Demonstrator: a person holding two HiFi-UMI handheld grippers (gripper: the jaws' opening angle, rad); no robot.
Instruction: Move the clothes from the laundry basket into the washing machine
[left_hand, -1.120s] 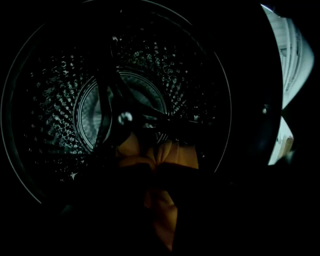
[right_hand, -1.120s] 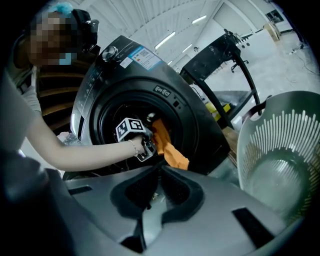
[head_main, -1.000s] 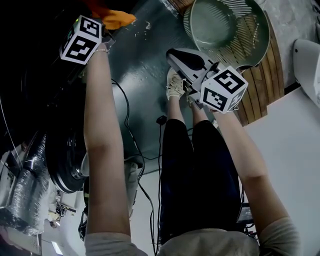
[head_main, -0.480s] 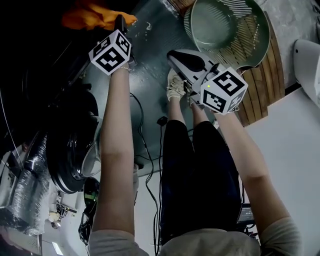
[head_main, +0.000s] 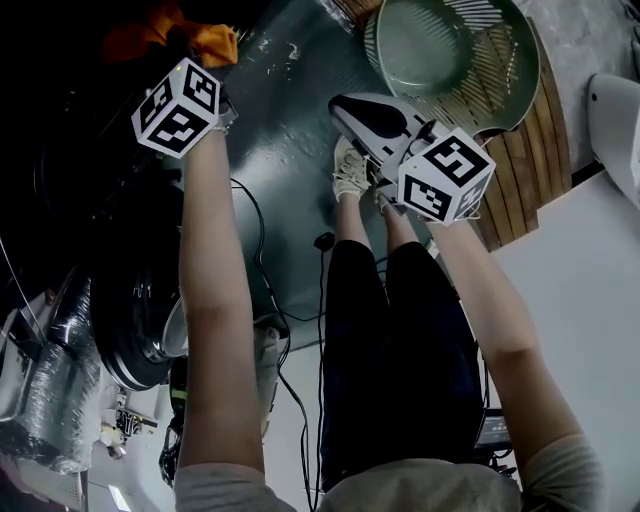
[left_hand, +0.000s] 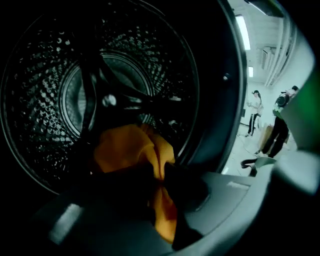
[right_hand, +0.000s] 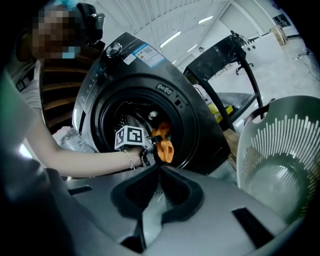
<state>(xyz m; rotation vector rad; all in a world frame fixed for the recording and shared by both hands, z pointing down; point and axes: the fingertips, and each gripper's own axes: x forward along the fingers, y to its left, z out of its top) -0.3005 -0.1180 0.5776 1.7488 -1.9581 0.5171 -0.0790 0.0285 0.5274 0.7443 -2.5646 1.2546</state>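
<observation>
An orange cloth (left_hand: 125, 150) lies in the washing machine's drum (left_hand: 55, 115), with its near end between the dark pads of my left gripper (left_hand: 162, 172). That gripper's jaws are closing and pinch the cloth. In the right gripper view the left gripper (right_hand: 152, 146) is at the round door opening, and the orange cloth (right_hand: 165, 149) hangs from it. In the head view the orange cloth (head_main: 200, 40) shows past the left gripper (head_main: 212, 62). My right gripper (right_hand: 160, 169) is shut and empty and hangs near the pale green laundry basket (right_hand: 280, 150).
The black washing machine (right_hand: 165, 95) stands to the left. In the head view the laundry basket (head_main: 520, 70) rests on a slatted wooden surface (head_main: 515, 185). A black metal frame (right_hand: 225, 60) stands behind the machine. Cables (head_main: 265, 260) run over the floor by the person's legs. Other people (left_hand: 277, 125) stand far off.
My left hand swung right and then came back left toward the dark drum opening. The orange cloth now lies further left. The right gripper has not moved.
</observation>
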